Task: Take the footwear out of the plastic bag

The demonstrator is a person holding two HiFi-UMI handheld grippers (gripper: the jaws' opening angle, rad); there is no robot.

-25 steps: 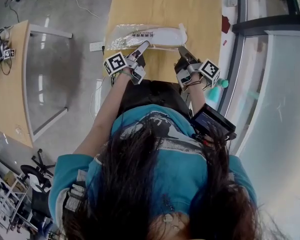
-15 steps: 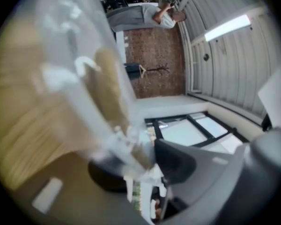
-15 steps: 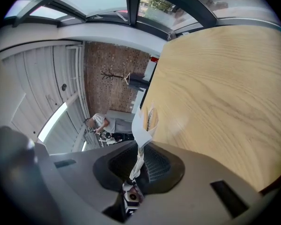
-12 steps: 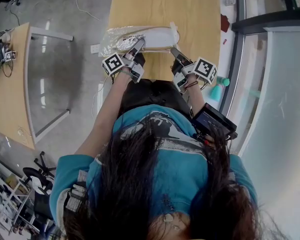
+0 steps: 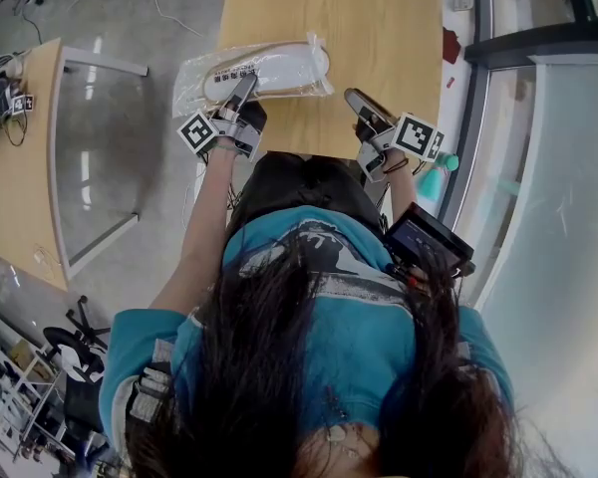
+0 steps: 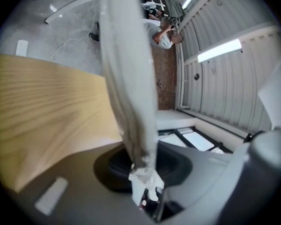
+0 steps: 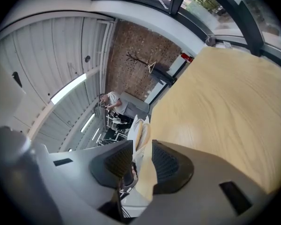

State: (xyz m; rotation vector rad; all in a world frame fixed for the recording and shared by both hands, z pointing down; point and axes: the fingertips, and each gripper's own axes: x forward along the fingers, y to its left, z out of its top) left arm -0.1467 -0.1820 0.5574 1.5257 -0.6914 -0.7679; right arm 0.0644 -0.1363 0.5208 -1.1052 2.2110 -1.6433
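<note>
between the closing jaws of the left hand-held gripper the plastic bag was pinched, footwear inside it just ahead. right hand-held gripper was opening, empty, apart from the bag, over the surface.

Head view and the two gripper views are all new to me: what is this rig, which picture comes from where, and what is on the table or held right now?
There is no robot here: a person holds a two-jaw gripper in each hand. The head view comes from a camera on the person's head, looking down. Each gripper view looks along that gripper's own jaws. On the wooden table, overhanging its left edge, is a clear plastic bag with pale footwear inside. The left gripper is closing its jaws on the bag's near edge, which runs up between them in its own view. The right gripper is apart from the bag, its jaws opening with nothing between them.
</note>
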